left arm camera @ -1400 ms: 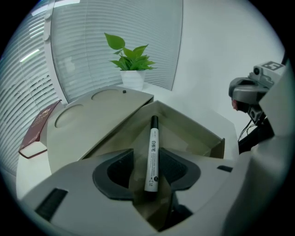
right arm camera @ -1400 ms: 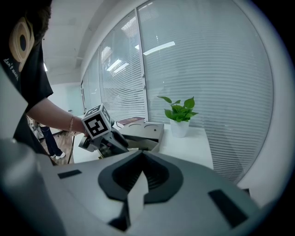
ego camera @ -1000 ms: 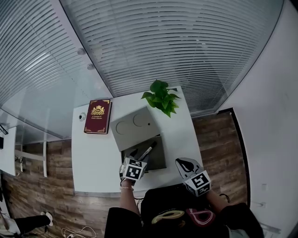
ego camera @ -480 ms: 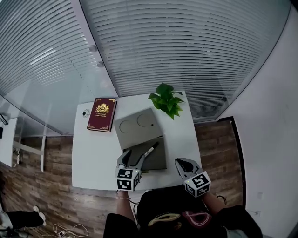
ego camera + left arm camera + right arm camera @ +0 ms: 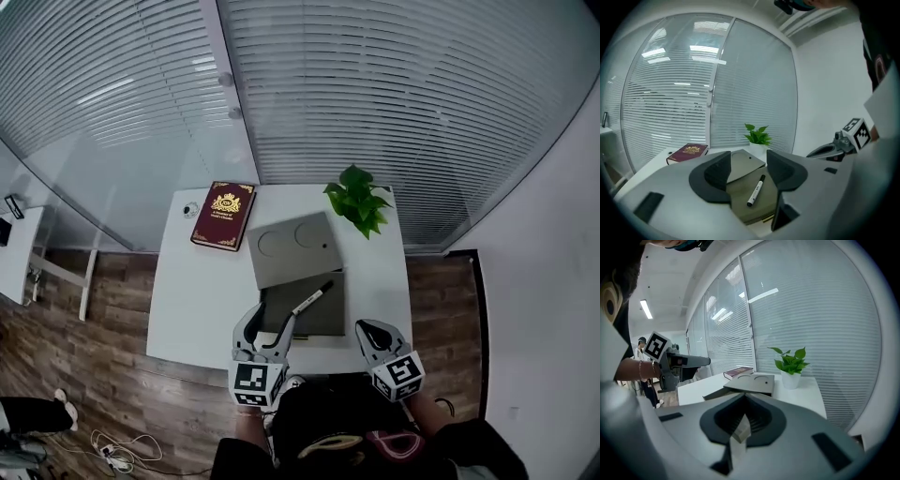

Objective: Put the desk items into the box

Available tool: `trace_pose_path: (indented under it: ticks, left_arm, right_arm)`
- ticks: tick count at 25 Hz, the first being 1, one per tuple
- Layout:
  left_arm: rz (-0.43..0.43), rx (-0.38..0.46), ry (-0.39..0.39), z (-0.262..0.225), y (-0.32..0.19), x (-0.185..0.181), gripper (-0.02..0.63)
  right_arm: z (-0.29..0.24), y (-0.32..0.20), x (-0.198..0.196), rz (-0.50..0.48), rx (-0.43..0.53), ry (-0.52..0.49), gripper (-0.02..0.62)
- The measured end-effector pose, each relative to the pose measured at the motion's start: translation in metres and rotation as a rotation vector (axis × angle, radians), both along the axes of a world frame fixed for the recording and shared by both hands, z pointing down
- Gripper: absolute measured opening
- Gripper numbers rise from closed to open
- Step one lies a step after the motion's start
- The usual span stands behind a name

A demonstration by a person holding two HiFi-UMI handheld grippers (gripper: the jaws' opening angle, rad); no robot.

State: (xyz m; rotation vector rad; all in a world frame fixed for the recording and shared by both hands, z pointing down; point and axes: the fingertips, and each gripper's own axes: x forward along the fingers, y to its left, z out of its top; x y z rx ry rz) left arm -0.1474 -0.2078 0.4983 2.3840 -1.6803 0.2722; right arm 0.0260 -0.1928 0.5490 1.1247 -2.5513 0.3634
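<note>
On the white desk (image 5: 192,300) by the slatted blinds, the grey box (image 5: 323,322) sits open at the near edge. Its lid (image 5: 295,248) lies just beyond, touching the box's far side. A white marker (image 5: 312,298) with black ends lies slantwise on the box's dark inner face.

The left gripper (image 5: 265,323) hangs over the desk's near edge in front of the box. Its own view shows the two jaws spread wide with nothing between them, and the marker shows through the gap, well beyond the pads. The right gripper (image 5: 367,328) is held off to the right of the box with its jaws pressed together. Its own view shows a thin pale sliver at the seam, and I cannot tell what it is.

Only the head view takes in the small round object (image 5: 190,210) beside the dark red book (image 5: 223,215) and the cables (image 5: 122,448) on the wooden floor. Only the right gripper view shows the bracelet (image 5: 644,370) on the wrist behind the left gripper, and it does not show the marker at all. The potted plant (image 5: 359,200) stands at the far right corner, just beside the lid.

The book's cover carries a gold crest and gold lettering, too small to read. The marker's barrel shows no legible print. Each gripper's cube bears black-and-white square patterns.
</note>
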Motion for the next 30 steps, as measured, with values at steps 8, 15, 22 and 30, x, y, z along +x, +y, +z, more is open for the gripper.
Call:
trace_pose_path:
  ticks: [8,15,22,30]
  left_arm:
    - [-0.020,0.078,0.033,-0.015,0.031,0.008,0.236]
    - [-0.025,0.076,0.088,-0.001,0.044,0.020,0.078]
    - [-0.045,0.036,0.096,0.012,0.054,0.020,0.018]
    - [0.053,0.016,0.076,0.022,0.063,0.037,0.017]
  right_arm:
    - [-0.007,0.000,-0.008,0.040,0.113,0.050,0.006]
    - [-0.010,0.006,-0.023,0.028,0.120,0.036,0.006]
    - [-0.011,0.014,-0.029,0.017,0.128,0.034,0.006]
    - [-0.011,0.023,-0.033,-0.002,0.145,0.044,0.005]
